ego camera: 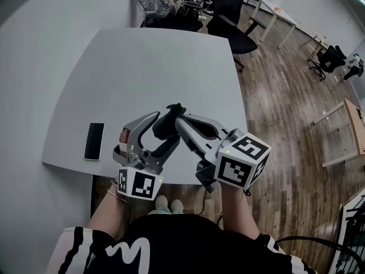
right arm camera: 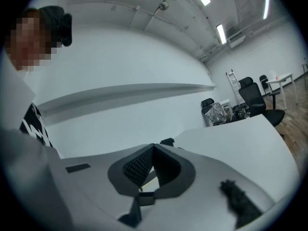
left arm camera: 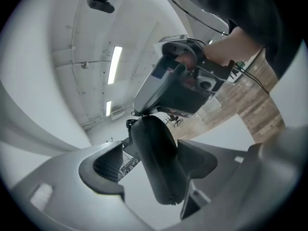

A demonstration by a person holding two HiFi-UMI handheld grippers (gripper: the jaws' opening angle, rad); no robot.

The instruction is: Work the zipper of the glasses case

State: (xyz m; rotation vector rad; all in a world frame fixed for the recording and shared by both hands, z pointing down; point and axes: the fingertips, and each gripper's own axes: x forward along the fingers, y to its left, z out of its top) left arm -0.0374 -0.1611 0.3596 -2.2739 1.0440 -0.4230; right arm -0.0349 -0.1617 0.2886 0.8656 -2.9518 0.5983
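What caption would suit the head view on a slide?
Over a white table, the open left gripper brackets a dark glasses case while the shut right gripper meets its far end.

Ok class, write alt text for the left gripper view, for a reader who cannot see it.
A black glasses case stands between the left gripper's open jaws, with a gap beside one pad. The right gripper, in a hand above, appears to pinch the case's top end with shut jaws. Ceiling strip lights and wooden floor lie behind.
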